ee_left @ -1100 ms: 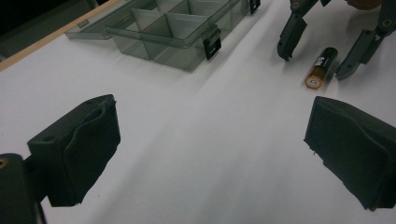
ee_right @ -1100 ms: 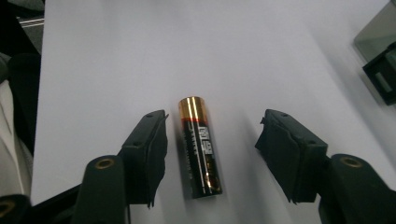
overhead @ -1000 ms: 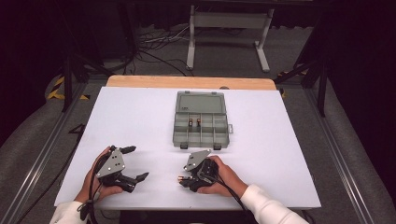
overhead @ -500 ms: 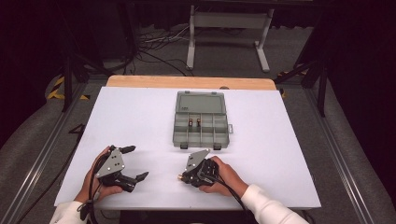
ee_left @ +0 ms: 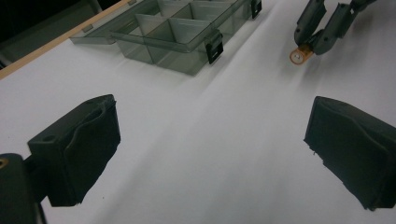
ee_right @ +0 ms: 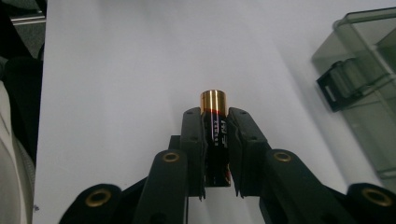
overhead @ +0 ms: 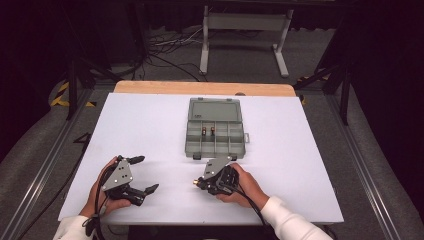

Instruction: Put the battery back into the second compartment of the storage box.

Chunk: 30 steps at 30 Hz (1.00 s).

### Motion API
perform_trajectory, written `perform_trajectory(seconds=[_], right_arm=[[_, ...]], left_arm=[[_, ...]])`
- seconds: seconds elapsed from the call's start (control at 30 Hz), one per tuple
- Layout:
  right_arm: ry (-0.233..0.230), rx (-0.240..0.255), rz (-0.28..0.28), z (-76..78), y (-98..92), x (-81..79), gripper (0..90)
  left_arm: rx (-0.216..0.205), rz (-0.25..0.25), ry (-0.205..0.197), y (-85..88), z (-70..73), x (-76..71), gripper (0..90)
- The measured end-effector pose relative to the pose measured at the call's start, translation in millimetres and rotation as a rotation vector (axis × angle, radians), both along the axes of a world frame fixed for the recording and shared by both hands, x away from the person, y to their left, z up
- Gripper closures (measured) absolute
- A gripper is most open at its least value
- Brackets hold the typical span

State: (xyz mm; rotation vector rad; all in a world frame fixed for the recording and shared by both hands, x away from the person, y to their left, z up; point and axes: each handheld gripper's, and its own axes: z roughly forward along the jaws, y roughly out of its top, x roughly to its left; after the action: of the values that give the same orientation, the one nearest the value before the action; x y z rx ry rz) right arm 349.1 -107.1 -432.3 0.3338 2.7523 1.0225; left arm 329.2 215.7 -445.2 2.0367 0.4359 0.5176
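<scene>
Barely anything has shifted since the earlier frames: our right hand-held gripper sits a touch closer to the near edge, still at about 6 o'clock from the organiser box; the left hand-held gripper holds its spot at roughly 8 o'clock on the tabletop.

Right jaws are closed tight on a battery, gripped around its body, gold cap sticking out past the tips. Left jaws stand wide apart, nothing between them, hovering just over bare tabletop.

We read the step as carrying the battery up to the open box and dropping it into a compartment. Two batteries already lie in a middle cell at 12 o'clock from us. To do it well: swing the right gripper toward 12 o'clock, clear the front wall and latches, turn the battery to lie parallel to the dividers, lower it into the cell, then release. Keep the left gripper free to pin the box if it slides.

Hard to make out: the battery's rear end is buried between the jaws, so polarity marking is unclear. Label text is partly covered. In the high view the battery is just a small speck at the jaw tips. Box cells nearest us look empty, though tinted walls blur that.
</scene>
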Motion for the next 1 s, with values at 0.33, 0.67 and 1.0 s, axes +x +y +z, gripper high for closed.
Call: perform_trajectory(seconds=[0.33,0.67,1.0], right_arm=[[-0.044,0.059,-0.075,20.3,-12.5,9.4,77.6],[-0.075,0.126,-0.218,45.6,-25.1,39.1,77.6],[-0.056,0.145,-0.329,53.7,-24.8,77.0,77.6]], left_arm=[[0.000,-0.002,0.004,-0.2,0.1,0.5,3.5],[-0.002,-0.003,0.013,-1.1,-0.8,0.5,3.5],[-0.001,-0.007,0.009,-0.6,-0.5,0.6,3.4]])
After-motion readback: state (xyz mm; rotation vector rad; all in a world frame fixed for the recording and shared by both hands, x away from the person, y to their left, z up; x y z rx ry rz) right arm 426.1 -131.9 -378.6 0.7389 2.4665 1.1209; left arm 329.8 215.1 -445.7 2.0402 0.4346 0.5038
